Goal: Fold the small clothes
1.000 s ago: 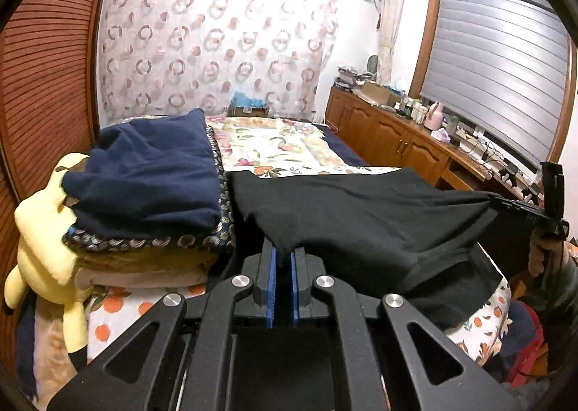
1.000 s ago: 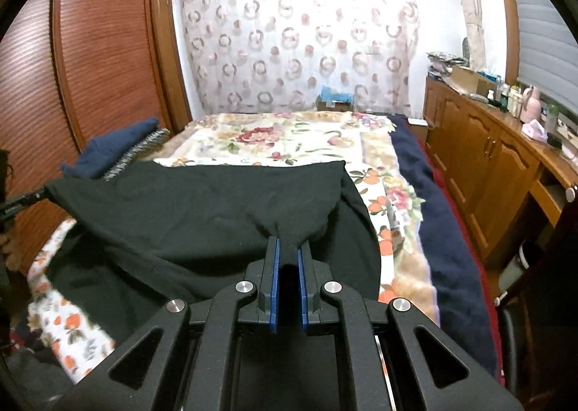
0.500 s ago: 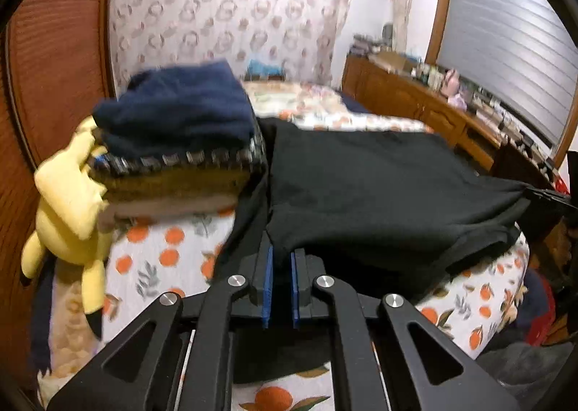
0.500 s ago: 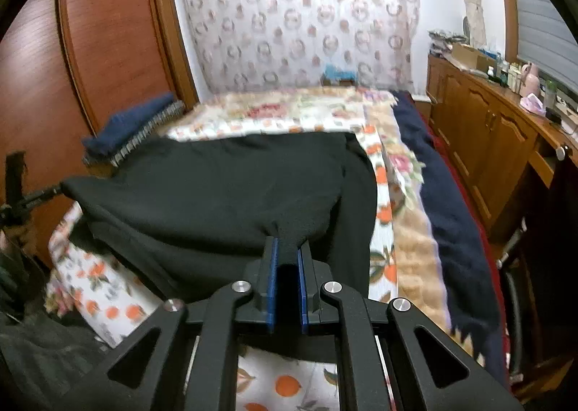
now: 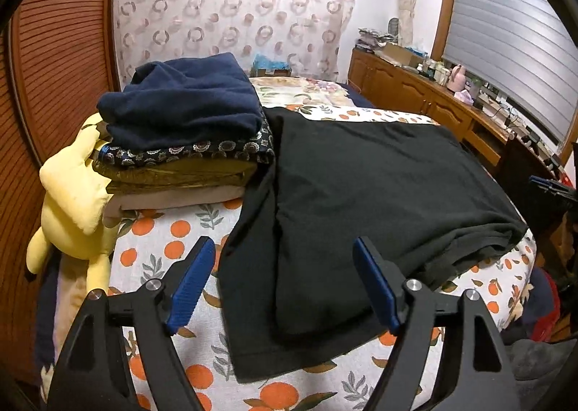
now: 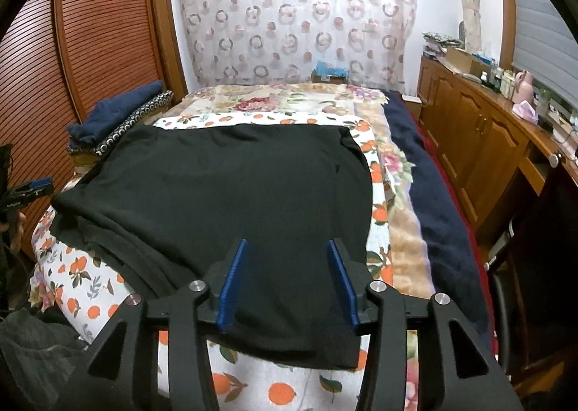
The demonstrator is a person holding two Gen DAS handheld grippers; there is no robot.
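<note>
Lying flat on orange-print sheet, black garment, both grippers spread.

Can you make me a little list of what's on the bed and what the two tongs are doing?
garment: black garment, lying on the orange-print sheet
left tongs: open, holding nothing
right tongs: open, over the garment's near edge
folded pile: left of the garment, navy piece on top
toy: yellow plush, leaning beside the pile
</note>
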